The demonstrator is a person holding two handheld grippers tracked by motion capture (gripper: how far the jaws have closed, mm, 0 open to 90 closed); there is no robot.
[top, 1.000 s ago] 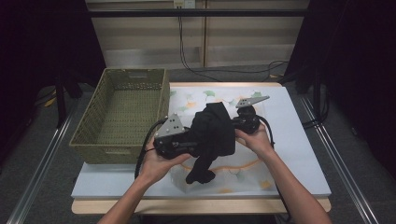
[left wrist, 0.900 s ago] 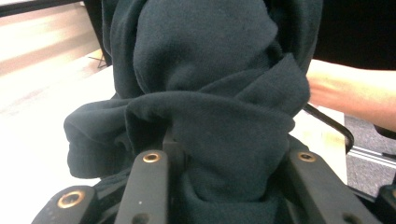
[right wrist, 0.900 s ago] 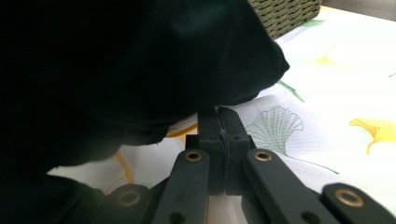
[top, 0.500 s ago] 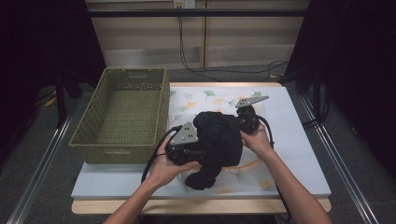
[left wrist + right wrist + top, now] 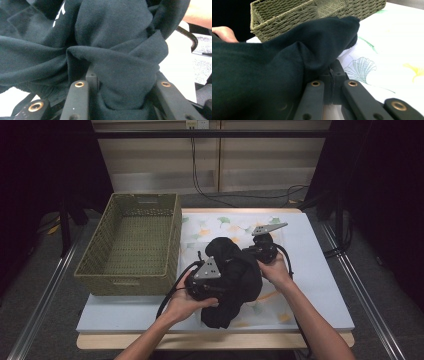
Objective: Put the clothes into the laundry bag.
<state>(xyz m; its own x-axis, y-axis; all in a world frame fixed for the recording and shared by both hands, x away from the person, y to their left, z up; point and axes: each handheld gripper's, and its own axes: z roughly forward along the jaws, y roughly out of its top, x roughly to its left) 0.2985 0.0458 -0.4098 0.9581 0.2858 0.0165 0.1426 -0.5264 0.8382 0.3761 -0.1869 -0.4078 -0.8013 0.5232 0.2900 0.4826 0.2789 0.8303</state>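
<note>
A black garment [image 5: 232,275] is bunched on the leaf-print cloth [image 5: 227,224] just right of the woven basket [image 5: 131,245], which holds nothing. The left gripper [image 5: 205,281] has a thick fold wedged between its jaws; the right gripper [image 5: 263,246] is clamped tight on an edge. The dangling lower end (hanging loose toward the table's near edge) could probably snag the basket rim or slip free when lifted.

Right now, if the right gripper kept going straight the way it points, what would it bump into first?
Probably the dark garment bunched over its fingers; past that, the woven basket, though depth is hard to judge.
</note>
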